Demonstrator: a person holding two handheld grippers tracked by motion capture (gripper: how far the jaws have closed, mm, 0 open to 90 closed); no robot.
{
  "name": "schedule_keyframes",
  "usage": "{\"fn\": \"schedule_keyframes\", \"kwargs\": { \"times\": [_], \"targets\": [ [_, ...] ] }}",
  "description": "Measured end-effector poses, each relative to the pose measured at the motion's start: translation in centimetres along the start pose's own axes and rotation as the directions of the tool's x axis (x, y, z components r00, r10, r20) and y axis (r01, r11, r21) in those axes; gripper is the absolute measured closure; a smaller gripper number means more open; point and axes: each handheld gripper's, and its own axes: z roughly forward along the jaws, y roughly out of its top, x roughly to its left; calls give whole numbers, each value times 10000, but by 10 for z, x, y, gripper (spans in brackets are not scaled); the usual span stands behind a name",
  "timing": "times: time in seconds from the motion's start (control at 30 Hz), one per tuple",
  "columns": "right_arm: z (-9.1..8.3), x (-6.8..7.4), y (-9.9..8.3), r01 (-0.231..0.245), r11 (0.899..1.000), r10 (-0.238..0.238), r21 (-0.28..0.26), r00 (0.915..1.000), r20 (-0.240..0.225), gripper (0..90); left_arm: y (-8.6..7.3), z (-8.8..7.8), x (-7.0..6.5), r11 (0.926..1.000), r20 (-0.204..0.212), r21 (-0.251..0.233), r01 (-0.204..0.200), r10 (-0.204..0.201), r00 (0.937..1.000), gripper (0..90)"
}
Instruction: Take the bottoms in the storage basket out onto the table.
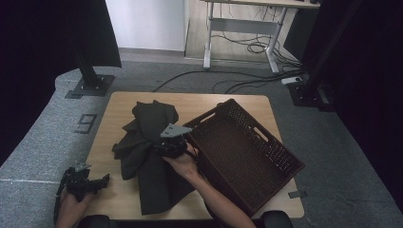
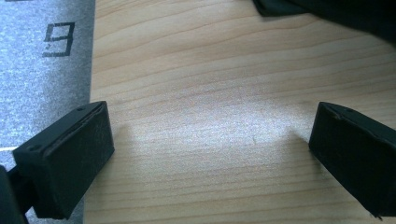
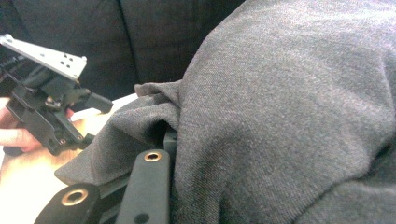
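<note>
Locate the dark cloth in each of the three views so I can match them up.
High view: the dark cloth lies crumpled mid-table, left of the brown basket, under the right gripper.
Left gripper view: a dark edge at the top right corner.
Right gripper view: grey folds across the right and centre.
Shared landmark: the wooden table.

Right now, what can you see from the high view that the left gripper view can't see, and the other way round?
The high view alone takes in the brown woven basket on the table's right half, and the right claw pressed down into the dark cloth, with the left claw resting at the near left corner. The left gripper view alone gives a close look at that claw's two black pads, standing wide apart over bare wood with nothing between them. Both share the wooden table, an edge of the dark cloth, and the number mark on the grey floor.
</note>
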Motion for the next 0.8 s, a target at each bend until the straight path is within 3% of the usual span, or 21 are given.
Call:
{"fn": "schedule_keyframes", "kwargs": {
  "times": [0.5, 0.7, 0.8],
  "targets": [
    [13, -2, -21, -45, 9995, 44, 301, 10000, 37, 612, 0, 0, -1, 10000, -19, -18, 58, -58, 10000, 0],
    [18, -5, -30, -185, 9986, 181, 503, 9998, 81, 554, 0, 0, -1, 10000, -21, -18, 72, -72, 10000, 0],
    [20, -5, -32, -31, 9982, 26, 592, 10000, 90, 524, 0, 0, -1, 10000, -23, -18, 59, -59, 10000, 0]
  ]
}}
